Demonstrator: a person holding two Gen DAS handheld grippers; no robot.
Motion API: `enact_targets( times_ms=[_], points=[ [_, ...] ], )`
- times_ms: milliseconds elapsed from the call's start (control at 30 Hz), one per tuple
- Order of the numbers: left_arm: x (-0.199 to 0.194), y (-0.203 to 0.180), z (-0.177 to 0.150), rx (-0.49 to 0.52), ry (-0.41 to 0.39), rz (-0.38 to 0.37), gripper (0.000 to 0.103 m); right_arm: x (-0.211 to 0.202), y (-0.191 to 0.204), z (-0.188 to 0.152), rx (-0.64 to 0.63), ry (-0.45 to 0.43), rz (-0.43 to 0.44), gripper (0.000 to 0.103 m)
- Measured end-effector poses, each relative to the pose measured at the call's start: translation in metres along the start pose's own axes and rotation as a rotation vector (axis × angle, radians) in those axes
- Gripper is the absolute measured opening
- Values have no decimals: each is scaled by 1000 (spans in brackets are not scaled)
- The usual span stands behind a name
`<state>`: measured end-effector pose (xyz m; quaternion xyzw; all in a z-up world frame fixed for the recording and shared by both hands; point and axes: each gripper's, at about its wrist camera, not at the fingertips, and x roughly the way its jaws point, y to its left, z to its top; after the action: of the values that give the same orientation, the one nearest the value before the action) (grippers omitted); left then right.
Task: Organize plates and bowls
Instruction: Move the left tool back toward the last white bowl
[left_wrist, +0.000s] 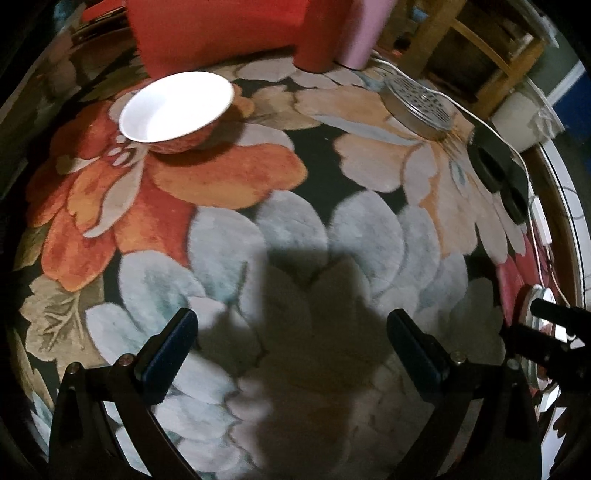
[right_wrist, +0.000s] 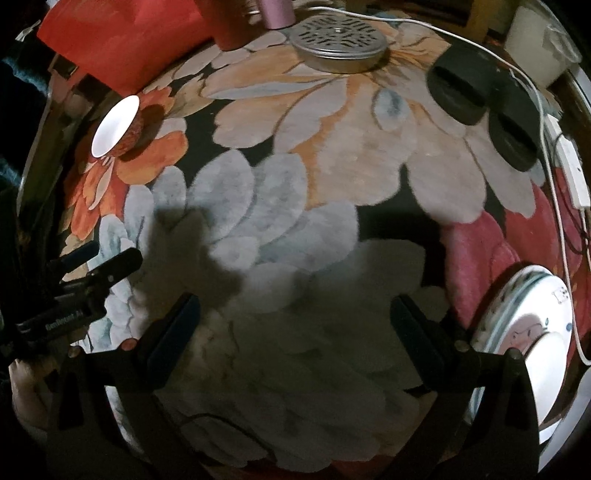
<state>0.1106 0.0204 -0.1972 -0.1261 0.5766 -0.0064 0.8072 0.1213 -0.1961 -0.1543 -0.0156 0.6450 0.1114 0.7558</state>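
- Left gripper (left_wrist: 291, 328): jaws spread wide, empty, over the floral rug (left_wrist: 295, 236).
- Right gripper (right_wrist: 295, 317): jaws released, empty.
- White bowl (left_wrist: 176, 110) stands upright on an orange flower, far left.
- Stacked plates, possibly two (right_wrist: 532, 332), lie just right of the right gripper.
- Perforated metal lid (right_wrist: 339, 44) lies beyond.

a home, on the floor of a living space: a thick floral rug (left_wrist: 229, 221) covers it, with a red cushioned seat (left_wrist: 214, 29) at the rug's far edge, black slippers (right_wrist: 480, 99) and a white power strip (right_wrist: 572, 173) by its right edge, wooden furniture legs (left_wrist: 491, 48) behind.
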Motion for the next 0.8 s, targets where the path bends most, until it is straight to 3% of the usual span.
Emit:
enact_targets(
  times_ms=[433,800],
  points=[
    [-1,50,11,-92,-6,30,102,16,50,29,-18,16,62,103],
    [-9,116,22,-210,-31,55,102,39,95,65,-35,41,108,103]
  ],
)
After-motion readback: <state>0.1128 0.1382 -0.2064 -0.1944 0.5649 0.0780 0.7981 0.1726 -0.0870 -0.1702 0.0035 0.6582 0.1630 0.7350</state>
